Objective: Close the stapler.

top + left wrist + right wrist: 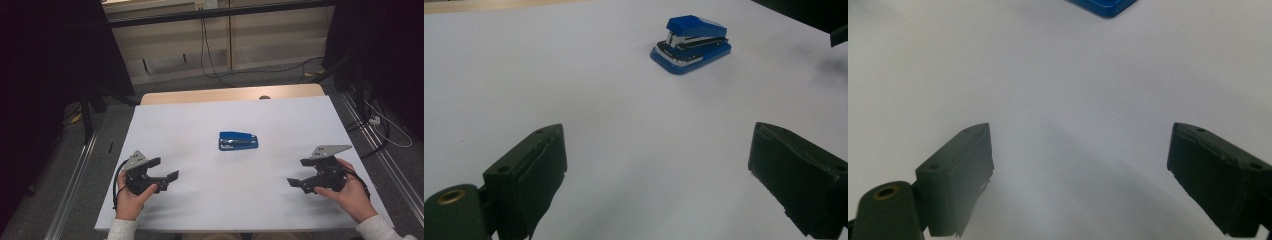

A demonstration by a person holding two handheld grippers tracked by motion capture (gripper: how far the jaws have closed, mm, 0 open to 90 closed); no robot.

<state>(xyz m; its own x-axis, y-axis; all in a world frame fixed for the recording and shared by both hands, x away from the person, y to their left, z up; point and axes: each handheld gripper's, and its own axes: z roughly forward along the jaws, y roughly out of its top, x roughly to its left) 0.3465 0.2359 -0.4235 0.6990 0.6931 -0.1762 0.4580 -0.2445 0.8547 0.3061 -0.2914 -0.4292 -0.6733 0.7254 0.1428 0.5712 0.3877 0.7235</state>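
The stapler is blue with silver metal and black trim. The worktop around it is plain white. Both grippers have black jaws and grey plates.

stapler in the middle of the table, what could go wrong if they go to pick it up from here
The blue stapler lies alone on the smooth white table, so one jaw arriving first would likely push or spin it rather than grip it. Its top arm looks hinged and rounded; a pinch from above may squeeze it shut or slip off. The left gripper and right gripper are both open and aimed inward, so if both reach in they might collide over it.
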